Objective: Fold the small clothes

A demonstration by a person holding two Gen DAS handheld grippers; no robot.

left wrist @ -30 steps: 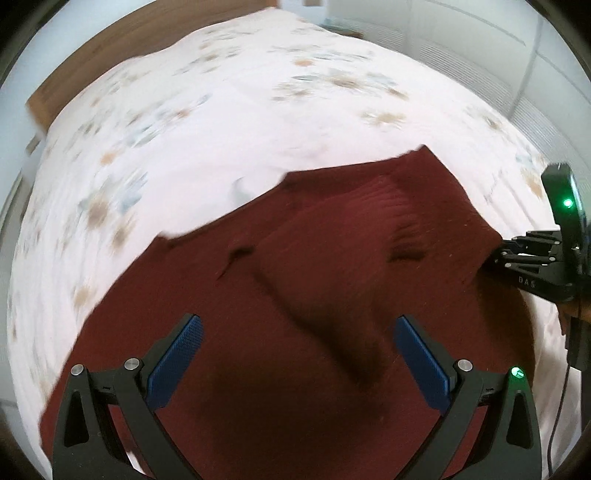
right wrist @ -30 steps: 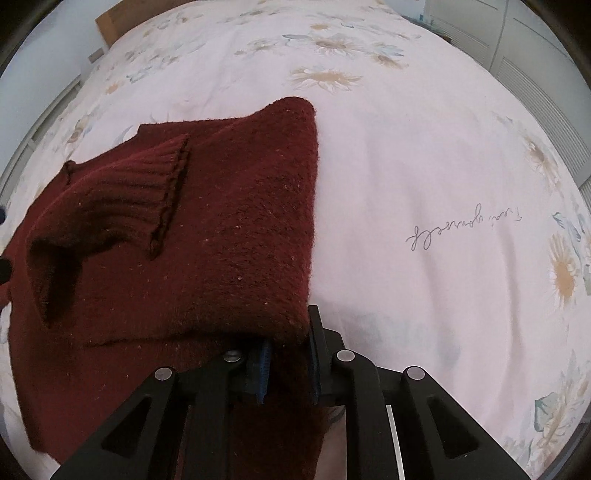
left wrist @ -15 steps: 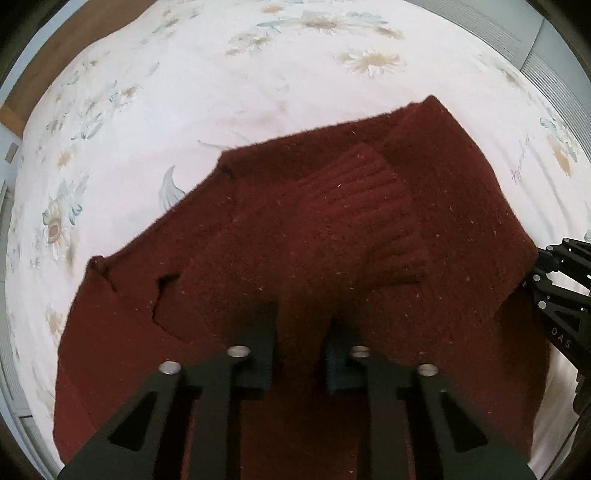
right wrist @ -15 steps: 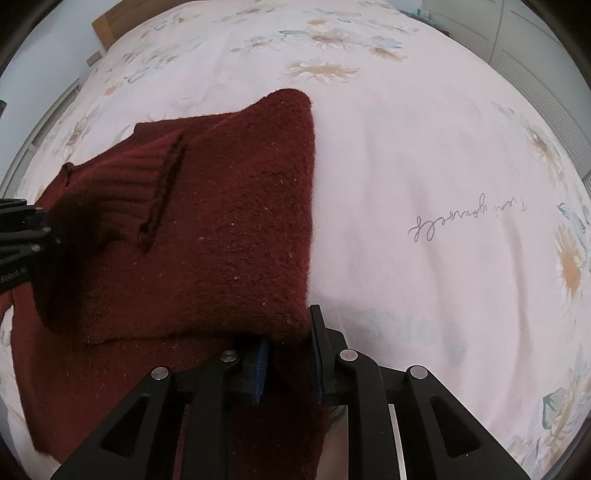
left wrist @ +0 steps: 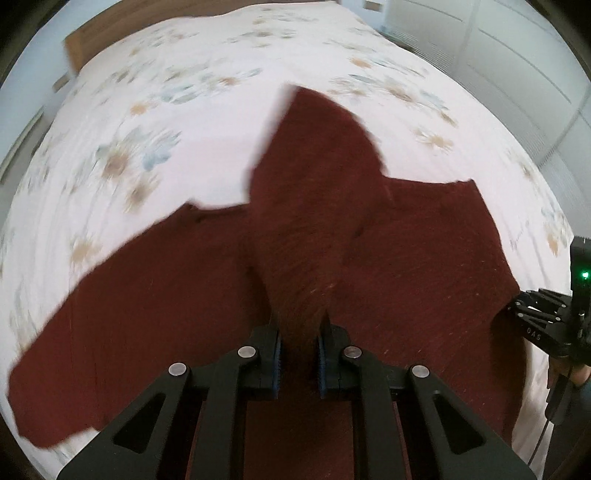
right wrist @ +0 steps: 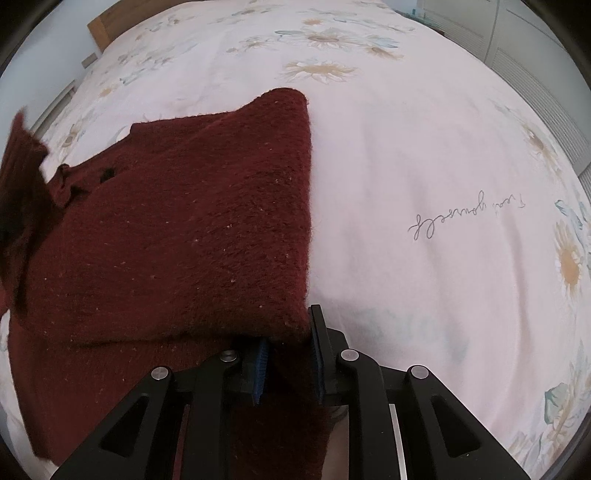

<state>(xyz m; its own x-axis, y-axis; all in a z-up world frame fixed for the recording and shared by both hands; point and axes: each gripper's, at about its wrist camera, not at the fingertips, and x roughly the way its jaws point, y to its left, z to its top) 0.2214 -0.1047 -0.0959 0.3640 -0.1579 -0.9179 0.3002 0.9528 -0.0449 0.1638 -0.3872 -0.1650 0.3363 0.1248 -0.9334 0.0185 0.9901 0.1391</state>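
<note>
Dark red knit sweater (left wrist: 424,258) spread across the bedspread (left wrist: 177,122), which is pale pink with a daisy print. My left gripper (left wrist: 298,360) is pinched almost shut on a fold of the sweater: the cloth runs up between the blue pads (left wrist: 276,363) and lifts toward 12 o'clock as a raised flap, its top edge motion-blurred. The rest of the garment lies flat below it, one wing reaching toward 8 o'clock, another toward 2 o'clock. In the left wrist view my right gripper (left wrist: 517,310) sits at 3 o'clock on the sweater's edge, a green light lit on its body. From the right wrist view, my right gripper (right wrist: 288,358) is closed tight on the near corner of a folded layer, knit bunched between the pads (right wrist: 261,363). That layer's straight edge runs from the jaws up toward 12 o'clock. Cursive lettering (right wrist: 465,218) is printed on the bedspread at 3 o'clock. Wooden headboard (right wrist: 101,24) at 11 o'clock.
</note>
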